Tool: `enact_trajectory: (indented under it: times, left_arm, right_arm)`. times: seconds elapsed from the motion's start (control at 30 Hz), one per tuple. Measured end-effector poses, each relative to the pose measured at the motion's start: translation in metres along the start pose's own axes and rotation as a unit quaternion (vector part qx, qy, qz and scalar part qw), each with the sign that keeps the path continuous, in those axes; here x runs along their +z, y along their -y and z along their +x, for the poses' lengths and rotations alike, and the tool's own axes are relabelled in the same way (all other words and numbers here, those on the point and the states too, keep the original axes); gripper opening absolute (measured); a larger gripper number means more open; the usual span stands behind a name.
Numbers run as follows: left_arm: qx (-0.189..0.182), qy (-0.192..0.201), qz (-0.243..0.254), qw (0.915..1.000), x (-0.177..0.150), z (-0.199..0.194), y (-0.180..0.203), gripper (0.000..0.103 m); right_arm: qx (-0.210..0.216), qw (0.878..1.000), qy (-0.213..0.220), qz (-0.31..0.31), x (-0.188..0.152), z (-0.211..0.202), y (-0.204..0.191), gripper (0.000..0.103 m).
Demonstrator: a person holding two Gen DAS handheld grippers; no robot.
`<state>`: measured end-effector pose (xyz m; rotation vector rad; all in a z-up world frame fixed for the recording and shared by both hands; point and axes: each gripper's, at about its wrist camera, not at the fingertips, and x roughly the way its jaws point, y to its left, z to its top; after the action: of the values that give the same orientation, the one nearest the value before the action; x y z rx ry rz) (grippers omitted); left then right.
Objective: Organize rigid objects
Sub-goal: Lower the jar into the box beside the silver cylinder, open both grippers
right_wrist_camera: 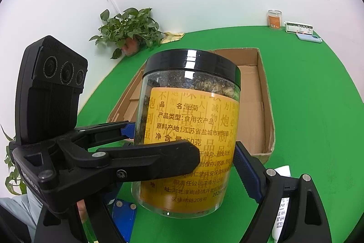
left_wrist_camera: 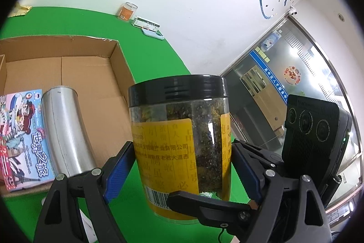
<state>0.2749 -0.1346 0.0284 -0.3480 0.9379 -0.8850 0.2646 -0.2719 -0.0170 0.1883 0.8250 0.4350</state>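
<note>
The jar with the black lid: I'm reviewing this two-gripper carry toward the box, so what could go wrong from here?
1. The jar is smooth, clear plastic held low on its wall by both the left gripper and the right gripper; it might tip or slip if either eases.
2. The cardboard box already holds a steel tumbler and a picture book; lowering the jar carelessly could knock the tumbler.
</note>
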Motion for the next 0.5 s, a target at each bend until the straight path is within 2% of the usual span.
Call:
enact_trajectory:
  times: [0.5]
  left_arm:
    - [0.025,-0.013,-0.03,0.9991,0.022,0.013,-0.029,0.085]
  right_arm:
    - [0.03,0.999,-0.024,0.008,0.025,0.041,0.027,0.085]
